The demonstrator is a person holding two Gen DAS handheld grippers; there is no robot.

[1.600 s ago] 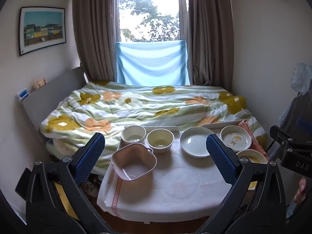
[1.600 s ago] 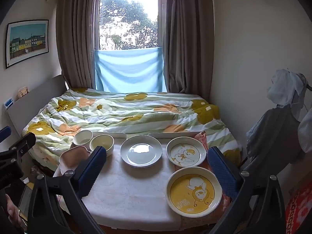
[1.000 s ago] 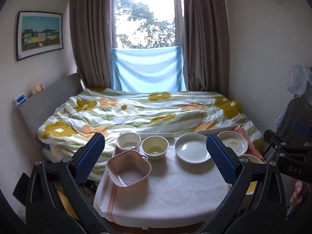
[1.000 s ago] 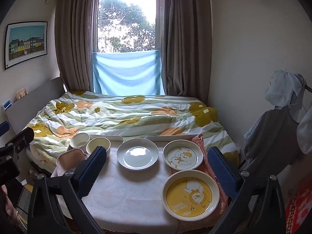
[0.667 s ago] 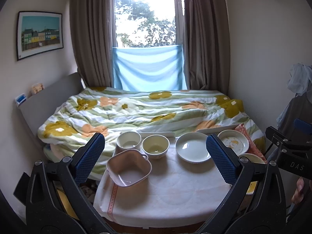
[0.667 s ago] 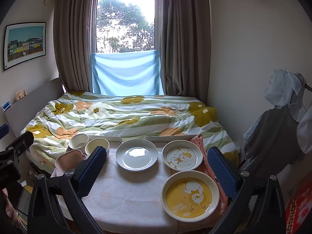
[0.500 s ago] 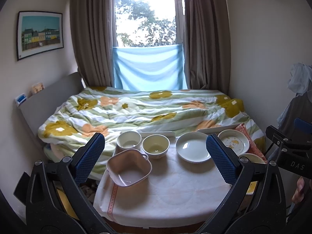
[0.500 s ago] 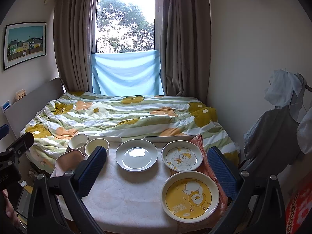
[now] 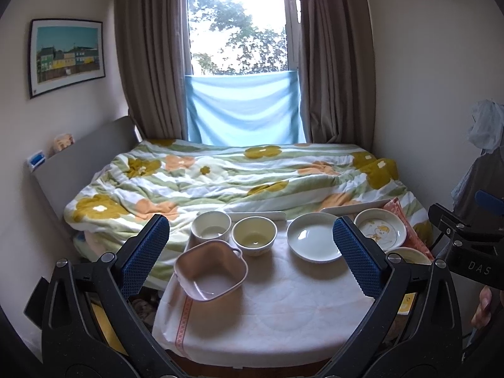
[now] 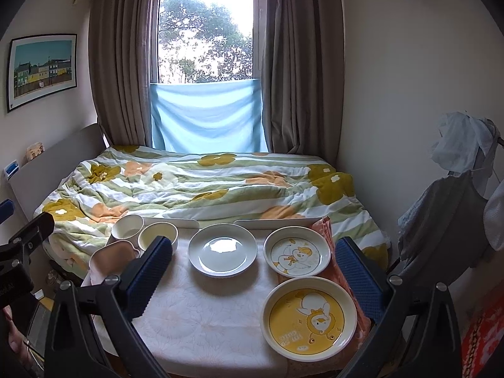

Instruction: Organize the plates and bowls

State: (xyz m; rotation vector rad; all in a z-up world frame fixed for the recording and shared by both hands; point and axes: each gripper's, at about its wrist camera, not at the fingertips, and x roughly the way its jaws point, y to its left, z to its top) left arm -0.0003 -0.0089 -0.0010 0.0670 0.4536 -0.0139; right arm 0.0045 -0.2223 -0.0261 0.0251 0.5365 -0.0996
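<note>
A small table [image 9: 271,318] with a white cloth stands at the foot of a bed. On it are a pink squarish bowl [image 9: 210,271], a white bowl [image 9: 211,230], a cream bowl [image 9: 254,235], a plain white plate [image 9: 313,242], a white duck plate [image 10: 297,255] and a yellow duck plate [image 10: 312,315]. My left gripper [image 9: 249,252] is open and empty, held back above the table's near side. My right gripper [image 10: 252,267] is open and empty, above the near right side.
The bed with a flowered quilt [image 9: 239,176] lies behind the table. Two white trays [image 10: 274,223] lie at the table's far edge. Clothes hang on a rack [image 10: 456,195] at the right. A red mat [image 10: 485,330] lies on the floor at the right.
Both grippers have drawn back and risen slightly, so the table looks a little farther. Nothing on the table has moved.
</note>
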